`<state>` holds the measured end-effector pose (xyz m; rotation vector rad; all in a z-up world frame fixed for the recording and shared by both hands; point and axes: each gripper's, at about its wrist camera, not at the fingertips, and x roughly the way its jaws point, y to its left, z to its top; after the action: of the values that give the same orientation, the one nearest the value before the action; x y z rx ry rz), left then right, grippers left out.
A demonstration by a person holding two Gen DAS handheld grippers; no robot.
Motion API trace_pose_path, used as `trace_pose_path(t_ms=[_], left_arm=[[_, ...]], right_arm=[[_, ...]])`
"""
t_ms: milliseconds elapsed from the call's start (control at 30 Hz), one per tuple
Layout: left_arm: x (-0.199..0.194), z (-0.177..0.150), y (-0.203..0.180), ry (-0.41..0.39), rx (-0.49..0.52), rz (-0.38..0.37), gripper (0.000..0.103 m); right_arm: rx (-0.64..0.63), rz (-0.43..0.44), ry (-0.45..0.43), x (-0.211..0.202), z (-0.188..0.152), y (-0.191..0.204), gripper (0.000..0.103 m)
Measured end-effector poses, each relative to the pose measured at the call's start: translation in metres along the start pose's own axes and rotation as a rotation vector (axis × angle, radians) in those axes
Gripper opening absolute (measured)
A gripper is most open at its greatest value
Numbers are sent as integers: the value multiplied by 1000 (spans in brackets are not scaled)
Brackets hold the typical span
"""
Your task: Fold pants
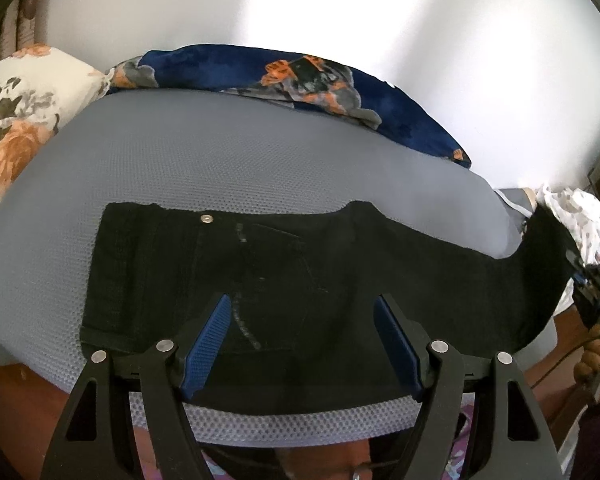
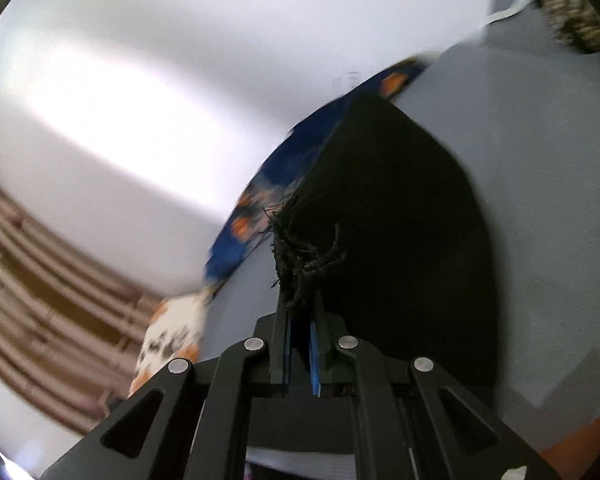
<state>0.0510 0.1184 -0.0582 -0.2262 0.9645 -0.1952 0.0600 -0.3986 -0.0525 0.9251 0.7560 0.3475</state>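
Black pants (image 1: pixel 284 264) lie flat on a grey mattress (image 1: pixel 220 152), waist to the left with a silver button (image 1: pixel 207 219) showing. My left gripper (image 1: pixel 302 300) is open, and its blue pads (image 1: pixel 208 344) straddle the seat of the pants near the front edge without pinching any cloth. My right gripper (image 2: pixel 300 300) is shut on the frayed hem (image 2: pixel 300 252) of a leg. It holds that leg (image 2: pixel 400 220) up off the mattress (image 2: pixel 540 160). In the left wrist view the raised leg end (image 1: pixel 540 248) rises at the far right.
A blue floral blanket (image 1: pixel 260 68) lies along the back by the white wall. A white floral pillow (image 1: pixel 20 108) sits at the far left. White spotted cloth (image 1: pixel 580 212) lies past the mattress's right end, above a person's hand (image 1: pixel 596 360). The mattress edge runs close under my left gripper.
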Motion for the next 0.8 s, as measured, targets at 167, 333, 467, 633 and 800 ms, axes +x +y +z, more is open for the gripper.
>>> trace_pose_path(t_ms=[167, 333, 467, 633, 800], left_arm=[[-1, 1, 25, 5, -61, -8, 75], [6, 0, 50, 32, -131, -33, 75], [8, -2, 64, 25, -166, -38, 75], [16, -6, 73, 47, -197, -51, 75], [20, -8, 67, 57, -175, -58, 75]], right_arm=[[-51, 88, 178, 77, -50, 49, 7], [-83, 37, 393, 156, -128, 52, 8], [-84, -38, 468, 177, -168, 30, 8], [-130, -42, 457, 169, -169, 34, 8], [-175, -57, 480, 164, -171, 41, 8]])
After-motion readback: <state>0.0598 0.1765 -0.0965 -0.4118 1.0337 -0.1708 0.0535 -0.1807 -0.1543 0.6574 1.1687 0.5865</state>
